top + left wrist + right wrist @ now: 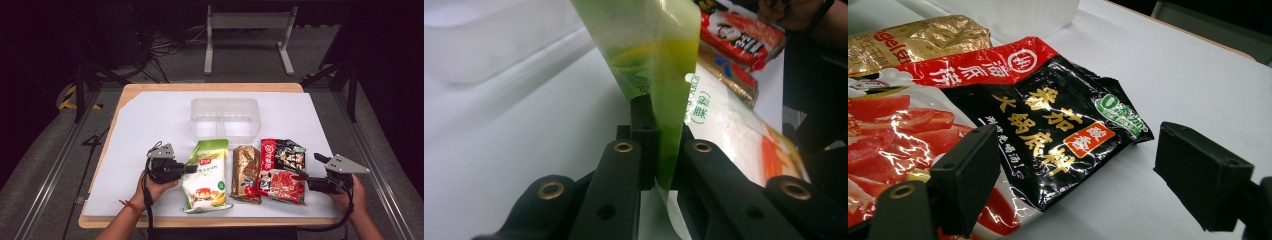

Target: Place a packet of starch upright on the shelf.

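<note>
I've got the left gripper (189, 168) at the left edge of the green-and-white bag (206, 176), which lies flat on the white sheet (150, 120), front-left of centre. In the left gripper view the jaws are pinched tight on that bag's (659, 75) thin edge, plastic squeezed between the pads w/ no gap I can see. The bag's green top stands up past the jaw tips; its white printed part runs off to the right. My left hand (152, 186) wraps the grip from below.

Right gripper (299, 174) sits at the right edge of the red-and-black pouch (282, 170), near the front-right of the sheet. In the right gripper view the jaws stand wide apart and hold nothing. One pad is over the pouch's (1048, 125) red, glossy lower part; the other is off to the side above bare white sheet (1198, 65). The pouch's black corner lies between them. Can't tell if the near pad actually touches the pouch or is just over it. Right hand (347, 192) holds the grip at the table's front-right.

Between the two packs lies a gold packet (246, 172), just beside the green bag on one side, and its other long edge looks to meet or slightly overlap the red pouch. The three form a row across the front. Behind them, abt mid-table, stands a clear plastic tub (224, 118), apart from the row. The sheet covers most of the wooden tabletop (210, 87).
</note>
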Tool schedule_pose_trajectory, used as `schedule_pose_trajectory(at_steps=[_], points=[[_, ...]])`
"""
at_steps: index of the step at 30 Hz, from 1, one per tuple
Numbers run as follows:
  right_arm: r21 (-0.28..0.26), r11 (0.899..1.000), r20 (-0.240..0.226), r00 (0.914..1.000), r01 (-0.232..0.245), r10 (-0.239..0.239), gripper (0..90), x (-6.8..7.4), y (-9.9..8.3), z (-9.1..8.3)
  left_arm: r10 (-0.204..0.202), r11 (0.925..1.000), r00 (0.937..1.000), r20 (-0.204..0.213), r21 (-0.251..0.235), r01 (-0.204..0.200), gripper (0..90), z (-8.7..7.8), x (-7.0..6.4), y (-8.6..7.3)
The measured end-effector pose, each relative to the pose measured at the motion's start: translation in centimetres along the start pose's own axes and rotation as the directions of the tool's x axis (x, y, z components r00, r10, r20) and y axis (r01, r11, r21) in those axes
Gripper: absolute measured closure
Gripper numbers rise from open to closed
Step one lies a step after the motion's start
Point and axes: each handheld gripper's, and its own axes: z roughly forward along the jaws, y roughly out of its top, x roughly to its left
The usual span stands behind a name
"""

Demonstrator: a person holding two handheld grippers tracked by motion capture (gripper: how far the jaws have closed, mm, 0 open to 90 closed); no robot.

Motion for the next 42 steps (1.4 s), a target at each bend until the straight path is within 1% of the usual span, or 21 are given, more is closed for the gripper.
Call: schedule_pose_trajectory(at_steps=[4,10,13,14,16,18,21,22,23,24,25,26,27,28,29,30,32,34,39,41,42], points=[[-0.002,1.0,-0.002,1.0,0.0,0.0,18.5,0.0,0.1,0.1,0.009,0.9985,1.0,-0.001,-0.055,-0.009,89.4,-1.0,-0.8,0.4],[0.0,1.0,-0.012,0.9999,0.005,-0.005,18.4,0.1,0.2,0.4,0.039,0.9939,0.9992,-0.011,-0.103,-0.04,89.6,-2.0,-1.8,1.0],[-0.002,1.0,-0.015,0.9998,0.011,-0.011,18.5,0.2,0.1,0.3,0.059,0.9883,0.9976,-0.037,-0.138,-0.064,89.6,-2.6,-2.4,1.5],[-0.006,1.0,-0.017,0.9998,0.011,-0.011,18.5,0.2,0.1,0.2,0.055,0.9865,0.9974,-0.047,-0.152,-0.061,89.6,-2.8,-2.6,1.6],[-0.012,1.0,-0.017,0.9997,0.016,-0.016,18.5,0.3,0.1,0.1,0.062,0.9824,0.9969,-0.048,-0.173,-0.07,89.7,-3.1,-2.8,1.9],[-0.013,1.0,-0.016,0.9997,0.021,-0.021,18.5,0.3,0.2,0.1,0.066,0.981,0.9965,-0.051,-0.179,-0.074,89.7,-3.3,-2.9,2.1],[-0.006,1.0,-0.022,0.9993,0.03,-0.03,18.5,0.4,0.3,0.3,0.093,0.9746,0.9924,-0.081,-0.197,-0.107,89.8,-3.8,-3.5,2.5],[-0.003,1.0,-0.025,0.9992,0.031,-0.031,18.5,0.4,0.3,0.4,0.103,0.971,0.9913,-0.082,-0.208,-0.118,89.8,-3.9,-3.7,2.6],[-0.001,0.999,-0.031,0.9989,0.034,-0.034,18.5,0.4,0.3,0.5,0.103,0.971,0.9913,-0.082,-0.208,-0.118,89.8,-3.9,-3.7,2.6],[-0.001,0.999,-0.031,0.9989,0.034,-0.034,18.5,0.4,0.3,0.5,0.116,0.9688,0.9879,-0.102,-0.208,-0.136,89.8,-4.1,-4.0,2.8],[0.002,0.999,-0.036,0.9986,0.039,-0.039,18.5,0.5,0.4,0.6,0.111,0.9672,0.9886,-0.101,-0.218,-0.131,89.8,-4.2,-4.0,2.9],[0.004,0.999,-0.043,0.9979,0.048,-0.048,18.5,0.6,0.4,0.8,0.116,0.9656,0.9859,-0.12,-0.219,-0.14,89.9,-4.4,-4.1,3.1],[0.004,0.999,-0.044,0.9977,0.052,-0.052,18.5,0.6,0.5,0.9,0.116,0.9656,0.9859,-0.12,-0.219,-0.14,89.8,-4.4,-4.1,3.1],[0.004,0.999,-0.044,0.9977,0.052,-0.052,18.5,0.6,0.5,0.9,0.12,0.9639,0.9836,-0.135,-0.221,-0.148,89.8,-4.5,-4.1,3.2],[0.003,0.998,-0.045,0.9973,0.059,-0.058,18.5,0.7,0.5,0.9,0.11,0.9636,0.9842,-0.139,-0.228,-0.14,89.8,-4.5,-4.1,3.2],[0.002,0.998,-0.047,0.997,0.062,-0.061,18.5,0.7,0.6,1.0,0.113,0.9618,0.9818,-0.153,-0.231,-0.147,89.8,-4.6,-4.1,3.2],[-0.001,0.998,-0.05,0.9964,0.068,-0.068,18.5,0.7,0.6,1.1,0.107,0.9631,0.9808,-0.163,-0.228,-0.143,89.8,-4.8,-4.0,3.2],[-0.004,0.998,-0.052,0.9964,0.066,-0.066,18.5,0.8,0.7,1.2,0.09,0.9597,0.9794,-0.18,-0.247,-0.134,89.8,-5.4,-3.8,3.1],[-0.006,0.998,-0.052,0.9962,0.07,-0.07,18.5,0.9,0.8,1.3,0.086,0.9499,0.9724,-0.217,-0.277,-0.146,89.8,-6.8,-3.7,3.3],[-0.002,0.997,-0.053,0.996,0.072,-0.072,18.4,0.9,0.9,1.3,0.082,0.9462,0.9714,-0.223,-0.289,-0.146,89.8,-7.2,-3.7,3.5],[-0.002,0.997,-0.052,0.9959,0.074,-0.074,18.4,0.9,0.8,1.3,0.082,0.9426,0.9697,-0.23,-0.298,-0.151,89.8,-7.4,-3.7,3.5]])
